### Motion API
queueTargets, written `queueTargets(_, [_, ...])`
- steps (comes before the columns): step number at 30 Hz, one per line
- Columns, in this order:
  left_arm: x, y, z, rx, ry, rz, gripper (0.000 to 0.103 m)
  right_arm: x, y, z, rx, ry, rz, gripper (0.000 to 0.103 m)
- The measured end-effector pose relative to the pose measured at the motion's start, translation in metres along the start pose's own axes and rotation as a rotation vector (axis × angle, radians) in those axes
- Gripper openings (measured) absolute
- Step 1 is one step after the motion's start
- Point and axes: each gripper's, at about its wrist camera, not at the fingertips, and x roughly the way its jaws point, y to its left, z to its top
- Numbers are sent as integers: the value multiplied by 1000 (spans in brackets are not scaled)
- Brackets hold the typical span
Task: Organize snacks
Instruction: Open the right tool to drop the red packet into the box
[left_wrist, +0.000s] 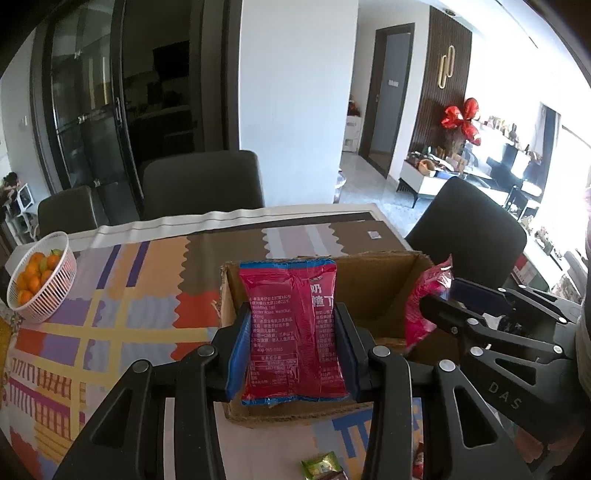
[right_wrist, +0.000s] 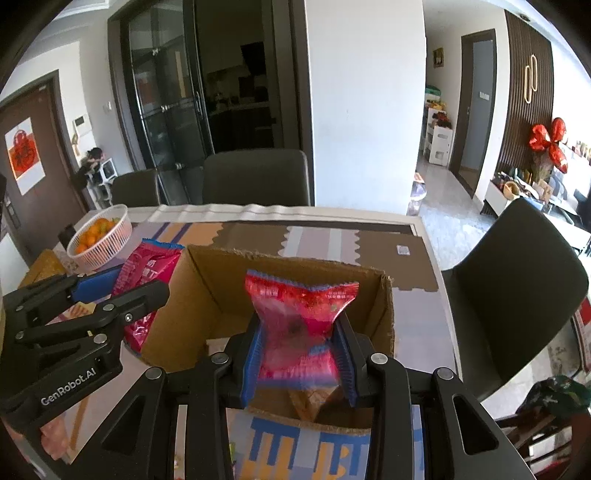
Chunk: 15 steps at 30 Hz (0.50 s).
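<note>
My left gripper (left_wrist: 293, 350) is shut on a red snack packet with blue ends (left_wrist: 291, 328), held upright over the left wall of an open cardboard box (left_wrist: 373, 291). My right gripper (right_wrist: 301, 363) is shut on a second red snack packet (right_wrist: 301, 325), pinched at its middle above the inside of the same box (right_wrist: 218, 291). In the left wrist view the right gripper (left_wrist: 439, 295) and its packet (left_wrist: 424, 299) show at the box's right side. In the right wrist view the left gripper (right_wrist: 122, 286) and its packet (right_wrist: 147, 280) show left of the box.
A white basket of oranges (left_wrist: 55, 273) stands at the table's far left, also in the right wrist view (right_wrist: 107, 245). A small green snack packet (left_wrist: 321, 467) lies at the near edge. Dark chairs (left_wrist: 201, 188) stand behind and to the right (right_wrist: 517, 295) of the patterned tablecloth (left_wrist: 122, 295).
</note>
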Motion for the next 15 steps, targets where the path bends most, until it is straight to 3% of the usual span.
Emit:
queueTargets(2, [4,1,-1,3,-3,16,44,5,0,-1,-3,0,-16,37])
queueTargets(3, [4,2,-1,8,-7,27,51,7,1,-1,-4,1,-27,38])
queueTargets(5, [2,2,-2,18,-19,50,61,10,1,-1,0,12,-30,50])
queueTargets(15, [-43,5,-25,32,-62,51,68,-16,12,-24,-9,-15,-6,52])
